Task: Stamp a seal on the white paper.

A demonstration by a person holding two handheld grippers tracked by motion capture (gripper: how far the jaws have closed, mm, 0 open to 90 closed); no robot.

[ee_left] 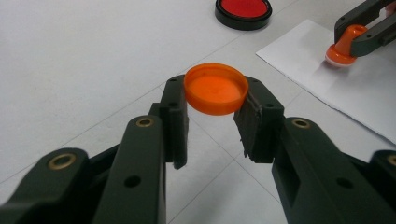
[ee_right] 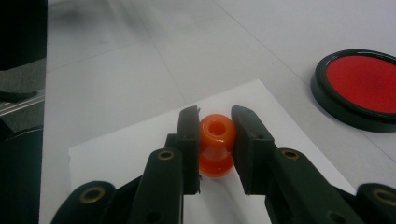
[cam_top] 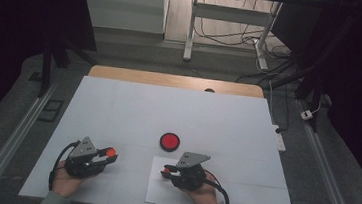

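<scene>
Right gripper view: we see the right hand-held gripper (ee_right: 215,126) clenched on the neck of an orange stamp (ee_right: 215,145), its foot on the white paper (ee_right: 140,144); if we tilt or drag, the print could smear or the loose sheet could shift on the desk (cam_top: 133,107). The left hand-held gripper (ee_left: 215,109) pinches an orange cap (ee_left: 215,88) by its rim above the desk; that shallow hold looks liable to slip. Farther off, the open red ink pad (cam_top: 169,141) lies near enough to be bumped.

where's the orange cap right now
The orange cap is pinched in the left gripper, above the table left of the paper sheet.
</scene>
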